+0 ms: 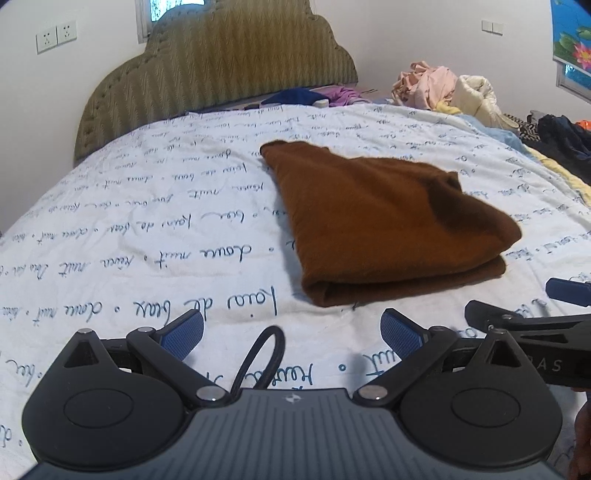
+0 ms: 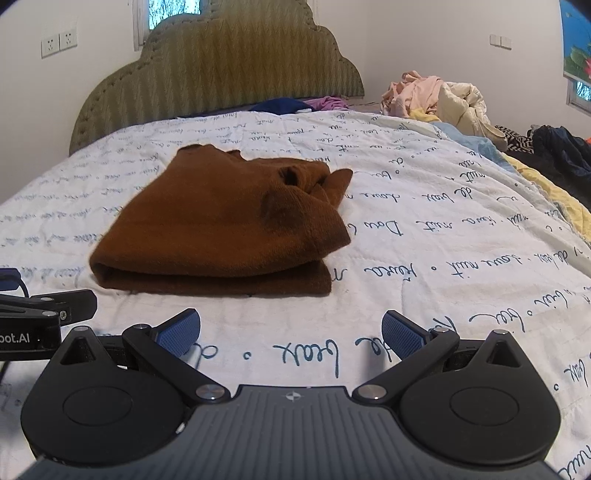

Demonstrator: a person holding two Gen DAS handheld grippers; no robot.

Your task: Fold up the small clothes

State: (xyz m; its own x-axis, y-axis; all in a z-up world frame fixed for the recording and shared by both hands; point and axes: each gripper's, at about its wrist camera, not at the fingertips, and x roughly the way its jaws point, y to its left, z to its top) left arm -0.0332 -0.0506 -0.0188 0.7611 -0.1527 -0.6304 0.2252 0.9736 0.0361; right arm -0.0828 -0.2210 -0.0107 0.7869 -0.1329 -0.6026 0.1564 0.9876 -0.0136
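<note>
A bed covered by a white quilt (image 1: pixel 147 221) printed with blue handwriting was recorded as the work surface. Behind it, an olive, scallop-edged headboard (image 1: pixel 221 70) was set against a white wall. Going left to right along the wall: one double socket plate (image 1: pixel 56 36), a window strip (image 1: pixel 170 7) above the headboard, one switch plate (image 1: pixel 492 26), and a flowered picture (image 1: pixel 572 33) at the far right edge.

At the head of the bed, a dark blue item (image 1: pixel 293 98) and a purple item (image 1: pixel 343 95) were noted. To the right, a heap of pink and cream clothes (image 1: pixel 443 90) was seen, with dark clothes (image 1: pixel 561 136) beyond it at the bed's right edge.

One brown garment (image 1: pixel 388 225) was counted, lying folded on the quilt at mid-bed, its rounded fold facing the cameras and a loose corner raised at its right rear.

Two grippers were counted, side by side and near the garment's front edge. The left gripper (image 1: pixel 291 332) was found released, jaws spread wide, nothing between the two blue pads (image 1: pixel 183 332), and apart from the garment. The right gripper (image 2: pixel 291 332) was likewise found released and wide, empty, above the quilt just before the garment. Whether either touched the quilt could not be told.
</note>
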